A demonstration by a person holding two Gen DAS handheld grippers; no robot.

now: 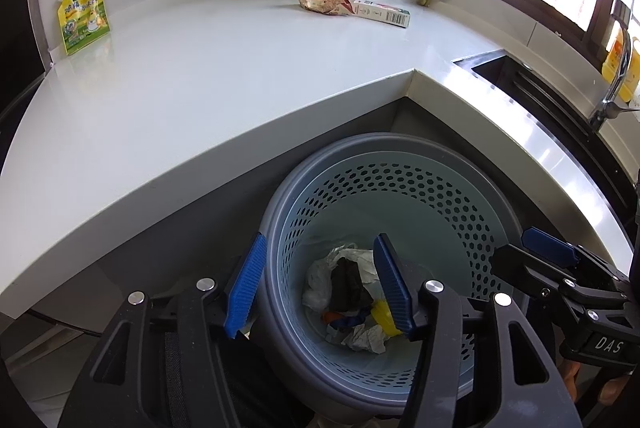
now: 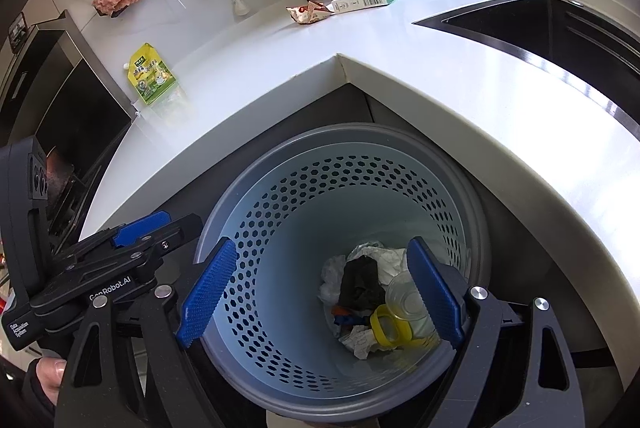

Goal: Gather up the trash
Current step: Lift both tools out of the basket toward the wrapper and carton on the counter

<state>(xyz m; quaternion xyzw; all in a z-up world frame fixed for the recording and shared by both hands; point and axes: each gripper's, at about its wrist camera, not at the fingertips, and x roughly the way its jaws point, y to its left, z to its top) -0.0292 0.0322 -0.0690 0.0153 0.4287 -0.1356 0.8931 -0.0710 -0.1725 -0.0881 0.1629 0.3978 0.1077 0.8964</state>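
Because both grippers hang over the perforated bin (image 2: 340, 268) at lower centre, the left gripper (image 1: 320, 284) and right gripper (image 2: 320, 292) have fingers apart and empty, likely after dropping trash onto the crumpled paper (image 2: 380, 256) inside. On the white L-shaped counter (image 1: 200, 88), left to right: green pouch (image 1: 83, 14), snack wrapper (image 1: 322, 1), small carton (image 1: 382, 12), sink (image 1: 532, 80).

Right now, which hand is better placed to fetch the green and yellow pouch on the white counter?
Left, probably: the green and yellow pouch lies toward that side, and the left tool is open and empty.
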